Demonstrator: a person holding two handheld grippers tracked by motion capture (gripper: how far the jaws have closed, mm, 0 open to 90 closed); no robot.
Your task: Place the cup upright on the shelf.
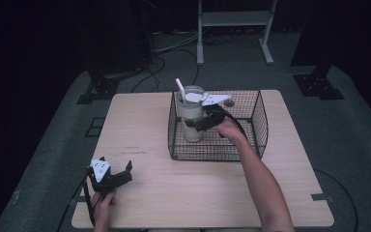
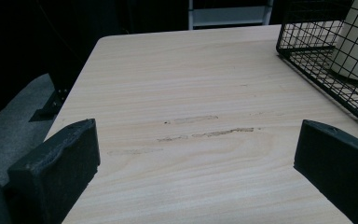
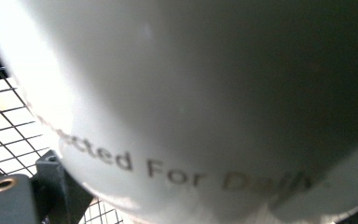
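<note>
The tall white tumbler [image 1: 192, 116] with its straw stands inside the wire basket [image 1: 258, 126], in the basket's left half. The right hand-held gripper [image 1: 204, 122] presses against its side, apparently clamped around it, though the jaws are mostly hidden. It looks smooth, rigid and slippery, top-heavy if full; mid-body is the place to hold. The left hand-held gripper [image 1: 118, 175] rests released on the counter [image 1: 140, 125], well left of the basket.
</note>
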